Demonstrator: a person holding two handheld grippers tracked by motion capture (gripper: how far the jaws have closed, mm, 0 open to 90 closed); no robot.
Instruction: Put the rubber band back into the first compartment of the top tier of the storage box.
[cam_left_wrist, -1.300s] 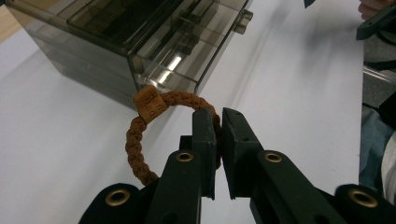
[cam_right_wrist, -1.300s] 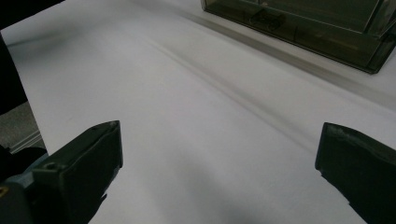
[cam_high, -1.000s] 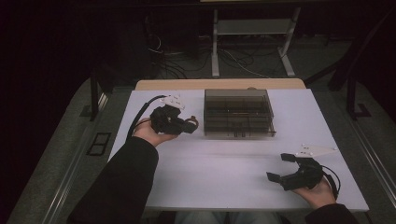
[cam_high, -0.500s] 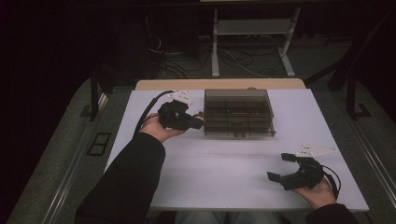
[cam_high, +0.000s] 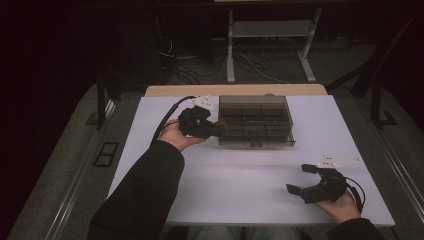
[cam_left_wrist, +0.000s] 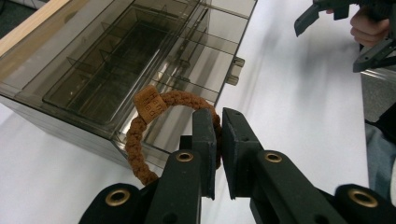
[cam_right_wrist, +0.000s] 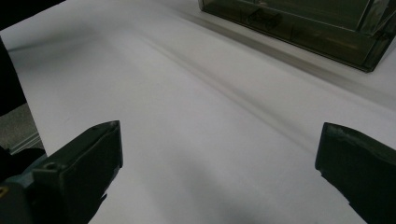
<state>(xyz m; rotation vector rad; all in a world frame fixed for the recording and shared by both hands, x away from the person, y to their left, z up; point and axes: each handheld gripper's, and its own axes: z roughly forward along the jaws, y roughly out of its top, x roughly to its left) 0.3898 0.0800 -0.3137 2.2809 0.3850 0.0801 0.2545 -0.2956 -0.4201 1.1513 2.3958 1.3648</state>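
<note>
A smoky clear compartment box (cam_high: 255, 120) sits at the back middle of the white table (cam_high: 240, 175). My left gripper (cam_high: 217, 129) is shut on a brown braided bracelet (cam_left_wrist: 140, 135) that carries a small tan cube bead (cam_left_wrist: 150, 103). The bracelet hangs over the box's near left corner (cam_left_wrist: 140, 149), above its dividers. My right gripper (cam_high: 302, 179) rests near the table's front right, jaws wide open with nothing between them. The left gripper view also catches that right gripper (cam_left_wrist: 336, 23) far off at the top right.
The box (cam_right_wrist: 299, 23) has two small latches (cam_left_wrist: 235, 70) on its front wall. A wooden strip (cam_high: 235, 90) runs behind the table. Cables and a metal frame (cam_high: 270, 45) lie on the dark floor beyond. Bare white tabletop spreads between the two hands.
My left gripper has carried the bracelet rightward from beside the box to over its left corner. The right gripper has stayed in place, open.
</note>
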